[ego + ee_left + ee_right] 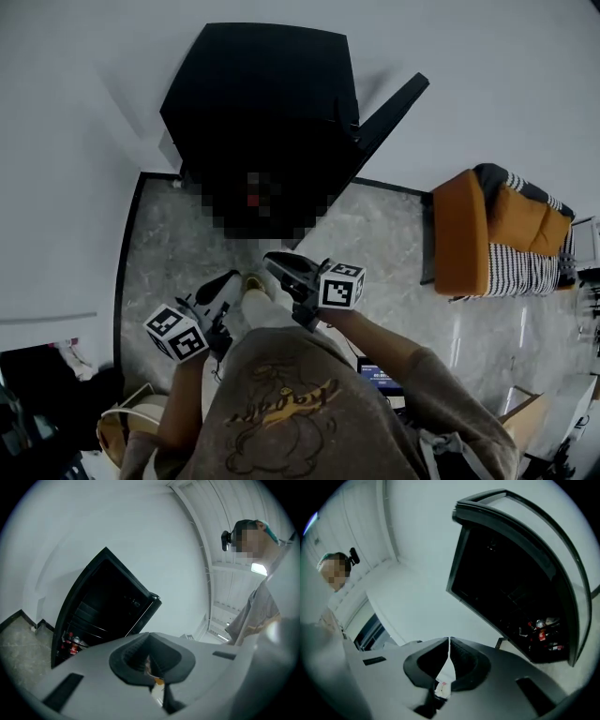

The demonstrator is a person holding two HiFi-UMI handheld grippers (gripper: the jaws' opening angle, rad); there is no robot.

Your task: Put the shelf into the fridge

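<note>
The black fridge (258,112) stands against the white wall with its door (389,112) swung open to the right. Its inside is dark; faint shelf rails (89,616) and several red cans (541,631) low down show in the gripper views. No loose shelf is visible in any view. My left gripper (225,283) and right gripper (279,264) hover side by side over the floor in front of the fridge, both pointing at it. In each gripper view, the left gripper (149,637) and the right gripper (449,641) have jaws pressed together with nothing between them.
An orange armchair (464,234) with a striped cushion stands to the right on the marble floor (159,253). A small lit screen (380,377) lies by my right side. A round tan object (122,427) and dark clutter sit at lower left.
</note>
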